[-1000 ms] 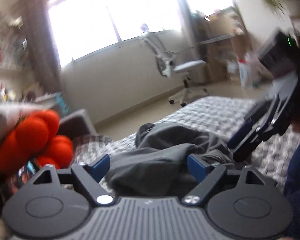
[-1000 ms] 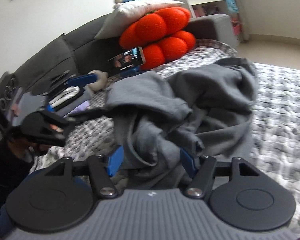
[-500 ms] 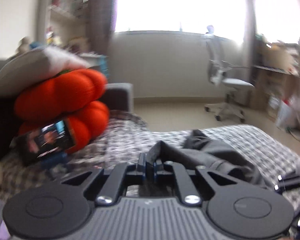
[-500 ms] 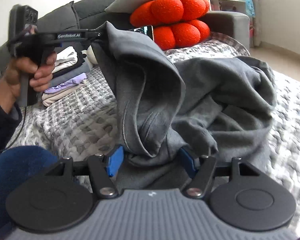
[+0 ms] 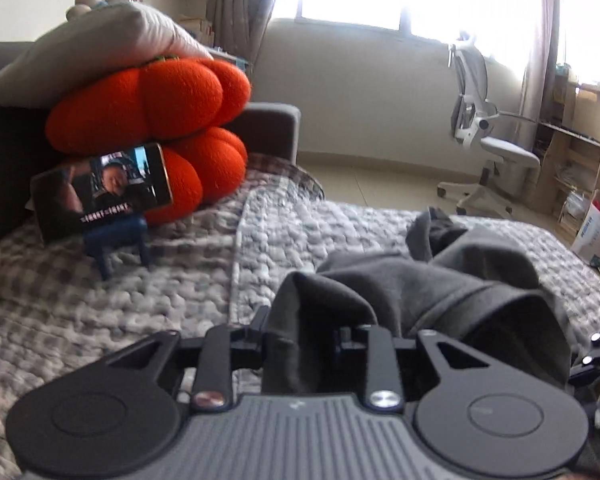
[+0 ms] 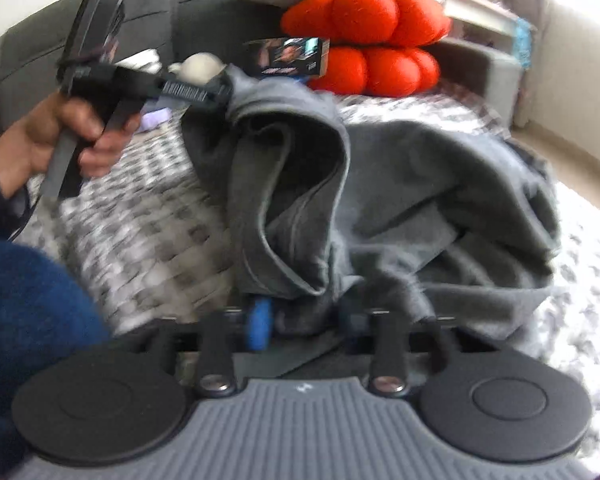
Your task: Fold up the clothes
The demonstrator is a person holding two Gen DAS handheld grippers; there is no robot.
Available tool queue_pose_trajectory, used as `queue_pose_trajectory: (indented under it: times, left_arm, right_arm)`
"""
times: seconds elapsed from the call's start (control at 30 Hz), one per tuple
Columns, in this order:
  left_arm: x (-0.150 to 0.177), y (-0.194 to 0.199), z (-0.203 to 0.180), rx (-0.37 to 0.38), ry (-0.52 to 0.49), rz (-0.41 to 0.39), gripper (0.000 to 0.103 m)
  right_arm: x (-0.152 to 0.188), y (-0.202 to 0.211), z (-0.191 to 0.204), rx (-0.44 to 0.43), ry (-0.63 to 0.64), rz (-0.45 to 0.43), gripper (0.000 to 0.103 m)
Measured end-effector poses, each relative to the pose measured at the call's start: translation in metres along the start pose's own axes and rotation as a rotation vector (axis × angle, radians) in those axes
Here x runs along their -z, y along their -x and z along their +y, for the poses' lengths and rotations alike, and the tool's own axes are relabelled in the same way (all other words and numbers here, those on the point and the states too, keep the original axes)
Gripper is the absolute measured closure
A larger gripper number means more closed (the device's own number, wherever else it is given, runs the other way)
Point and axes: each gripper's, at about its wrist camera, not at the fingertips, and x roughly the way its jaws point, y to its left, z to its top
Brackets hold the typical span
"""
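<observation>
A crumpled grey garment point(image 5: 440, 288) point(image 6: 440, 184) lies on the checked quilt point(image 5: 180, 280). My left gripper point(image 5: 304, 332) has a fold of the garment between its jaws, which are opening slightly. In the right wrist view the left gripper point(image 6: 228, 92) holds that fold raised above the bed, in a person's hand point(image 6: 60, 136). My right gripper point(image 6: 302, 320) is closing on the garment's near edge, with cloth bunched between its blue pads point(image 6: 258, 328). The right gripper's fingertips point(image 5: 596, 348) show at the right edge of the left wrist view.
Orange pumpkin cushions point(image 5: 148, 108) under a pale pillow point(image 5: 100, 48) lean on the dark sofa back. A phone on a blue stand point(image 5: 104, 192) stands before them. A white office chair point(image 5: 488, 148) and shelves are beyond the bed. A blue-clad knee point(image 6: 28, 300) is at the left.
The left gripper went from wide open to closed on a fold and lifted it to the left. The right gripper's jaws have narrowed onto the near edge.
</observation>
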Motion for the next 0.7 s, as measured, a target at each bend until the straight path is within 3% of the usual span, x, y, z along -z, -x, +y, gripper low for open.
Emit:
queue_pose_trajectory:
  times: [0.03, 0.1, 0.2, 0.33, 0.53, 0.7]
  left_arm:
    - [0.0, -0.003, 0.001, -0.011, 0.01, 0.018, 0.096]
    - [0.0, -0.001, 0.001, -0.053, 0.016, 0.017, 0.098]
    - [-0.01, 0.022, 0.003, -0.099, 0.016, -0.073, 0.099]
    - [-0.036, 0.055, 0.007, -0.138, 0.044, -0.19, 0.099]
    - [-0.085, 0.107, 0.001, -0.155, 0.037, -0.339, 0.099]
    - [-0.131, 0.174, -0.018, -0.139, -0.009, -0.558, 0.099]
  right_arm:
    - [-0.002, 0.006, 0.0, 0.036, 0.001, -0.032, 0.087]
    - [-0.008, 0.021, -0.001, 0.109, -0.003, -0.095, 0.088]
    - [-0.018, 0.05, -0.007, 0.232, -0.02, -0.181, 0.089]
    - [-0.037, 0.083, -0.008, 0.486, 0.049, -0.253, 0.089]
    - [-0.075, 0.139, 0.006, 0.714, 0.169, -0.434, 0.09]
    - [-0.106, 0.201, 0.016, 0.863, 0.26, -0.615, 0.09]
